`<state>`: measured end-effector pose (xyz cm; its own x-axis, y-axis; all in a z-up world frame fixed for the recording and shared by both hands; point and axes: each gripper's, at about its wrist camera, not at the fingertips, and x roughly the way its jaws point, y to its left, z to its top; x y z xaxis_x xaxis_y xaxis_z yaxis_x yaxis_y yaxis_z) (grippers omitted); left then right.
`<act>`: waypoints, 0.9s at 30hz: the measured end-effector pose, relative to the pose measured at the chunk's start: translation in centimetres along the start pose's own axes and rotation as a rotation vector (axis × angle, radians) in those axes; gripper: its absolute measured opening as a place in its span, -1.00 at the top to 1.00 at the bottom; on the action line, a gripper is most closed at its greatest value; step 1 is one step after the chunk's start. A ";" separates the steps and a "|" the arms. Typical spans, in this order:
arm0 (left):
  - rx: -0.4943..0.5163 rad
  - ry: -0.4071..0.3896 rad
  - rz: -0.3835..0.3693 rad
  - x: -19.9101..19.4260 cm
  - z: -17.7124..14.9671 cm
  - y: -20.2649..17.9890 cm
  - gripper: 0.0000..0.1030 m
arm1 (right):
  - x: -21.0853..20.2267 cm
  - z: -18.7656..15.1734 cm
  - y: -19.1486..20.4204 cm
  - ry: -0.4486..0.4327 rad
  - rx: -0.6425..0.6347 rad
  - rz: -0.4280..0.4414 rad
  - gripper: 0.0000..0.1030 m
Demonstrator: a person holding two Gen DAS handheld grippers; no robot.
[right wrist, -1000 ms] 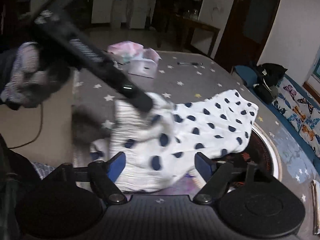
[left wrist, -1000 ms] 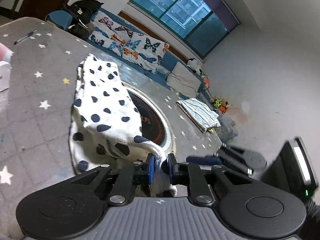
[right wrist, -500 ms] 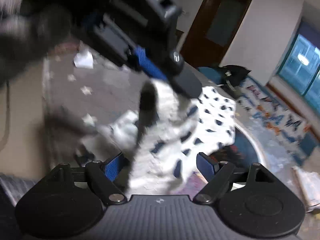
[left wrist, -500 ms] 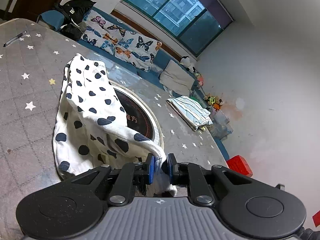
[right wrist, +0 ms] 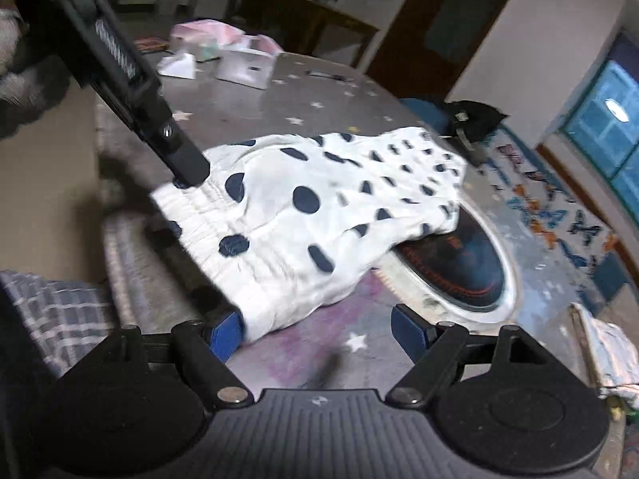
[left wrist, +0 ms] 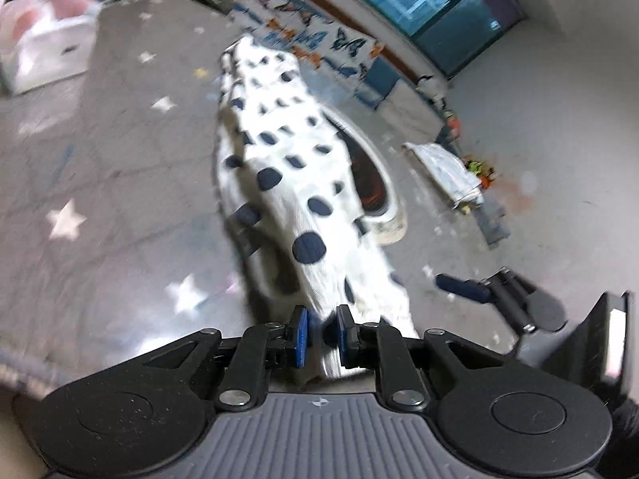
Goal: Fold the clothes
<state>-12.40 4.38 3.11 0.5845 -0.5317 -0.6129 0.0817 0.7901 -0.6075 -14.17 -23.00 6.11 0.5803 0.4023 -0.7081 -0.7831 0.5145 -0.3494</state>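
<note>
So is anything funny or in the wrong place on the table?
Yes. The spotty white garment lies partly draped over the round cooktop set in the table, an odd spot for folding. The left gripper pinches one edge.

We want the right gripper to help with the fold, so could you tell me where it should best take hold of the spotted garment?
Probably the gathered waistband corner of the spotted garment nearest the right gripper, approached low along the table. That bunched edge sits between its open jaws, while the left gripper pinches the opposite waistband end.
</note>
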 end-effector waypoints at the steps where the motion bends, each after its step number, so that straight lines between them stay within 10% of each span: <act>1: 0.004 0.001 0.005 -0.3 -0.1 0.2 0.65 | -0.4 -0.1 -0.3 -0.005 -0.002 0.024 -0.56; 15: 0.178 -0.150 -0.040 -0.8 5.1 -3.0 0.63 | 0.6 2.7 -7.8 -0.091 0.334 0.201 -0.27; 27: 0.095 -0.046 0.011 5.6 7.1 1.4 0.63 | 5.8 2.6 -6.8 -0.014 0.346 0.304 -0.19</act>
<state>-3.24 4.71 2.39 0.6220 -0.5099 -0.5942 0.1498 0.8223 -0.5489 -4.89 -22.17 5.98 0.3408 0.5832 -0.7374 -0.7990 0.5930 0.0997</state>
